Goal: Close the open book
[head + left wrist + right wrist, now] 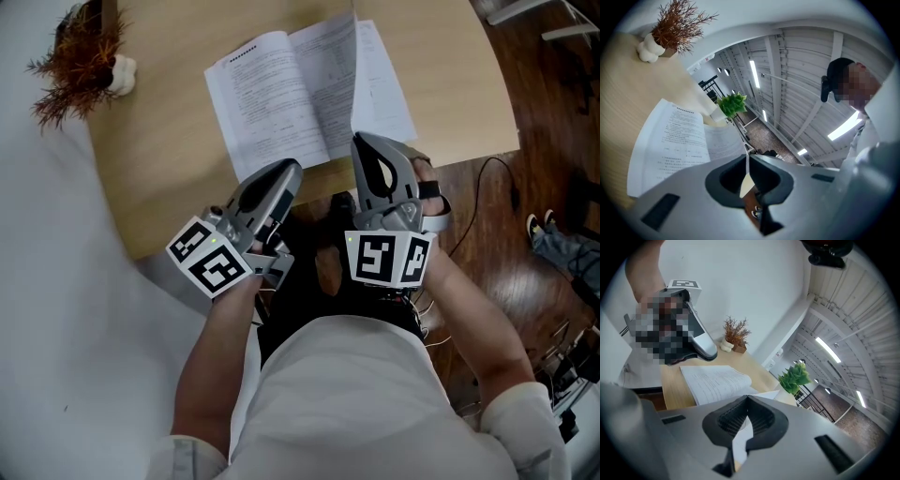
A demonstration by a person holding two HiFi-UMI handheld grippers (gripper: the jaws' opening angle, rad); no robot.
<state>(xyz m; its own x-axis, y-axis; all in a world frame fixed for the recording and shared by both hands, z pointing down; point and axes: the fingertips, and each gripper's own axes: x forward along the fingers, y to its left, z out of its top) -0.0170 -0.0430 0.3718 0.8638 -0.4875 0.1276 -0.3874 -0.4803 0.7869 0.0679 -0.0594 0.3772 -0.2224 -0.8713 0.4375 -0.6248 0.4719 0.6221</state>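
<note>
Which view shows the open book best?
Head view: the open book is seen from above, both pages nearly whole. The left gripper view shows mainly one page, skewed. The right gripper view sees it at a shallow angle, partly cut off.

The left gripper and the right gripper extend forward side by side, angled slightly downward. Jaws of both are fully closed, tips meeting, with nothing between them.
</note>
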